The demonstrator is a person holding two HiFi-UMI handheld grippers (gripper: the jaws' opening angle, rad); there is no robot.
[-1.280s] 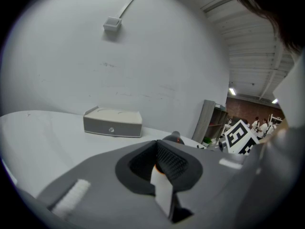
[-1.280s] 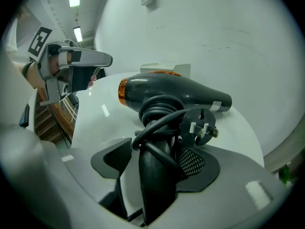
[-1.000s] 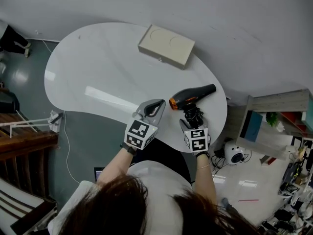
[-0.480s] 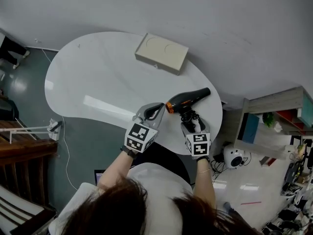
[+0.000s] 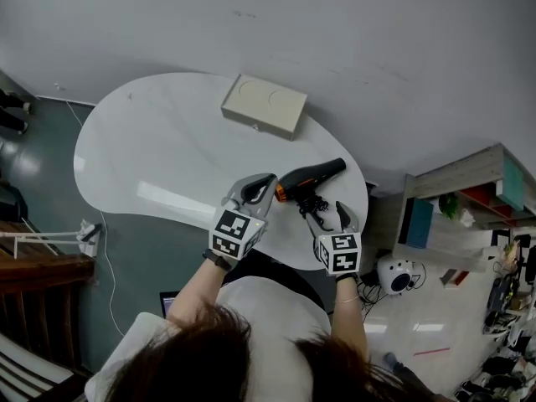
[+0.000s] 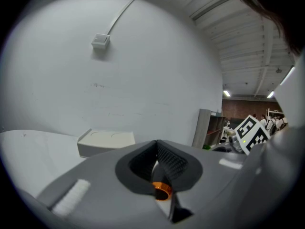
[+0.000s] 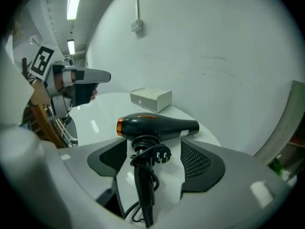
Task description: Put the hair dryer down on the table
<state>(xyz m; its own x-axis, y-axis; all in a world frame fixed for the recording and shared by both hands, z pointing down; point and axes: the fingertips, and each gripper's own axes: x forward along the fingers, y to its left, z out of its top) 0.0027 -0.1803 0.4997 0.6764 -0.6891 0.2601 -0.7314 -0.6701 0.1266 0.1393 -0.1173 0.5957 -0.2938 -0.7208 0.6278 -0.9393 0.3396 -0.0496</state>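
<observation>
Black, orange-ringed hair dryer [image 5: 311, 175] lay on white table [image 5: 159, 141], its handle between right gripper's [image 5: 325, 214] parted jaws. Left gripper [image 5: 264, 184] was closed, empty.

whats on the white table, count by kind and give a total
hair dryer: 1
beige box: 1
total: 2
</observation>
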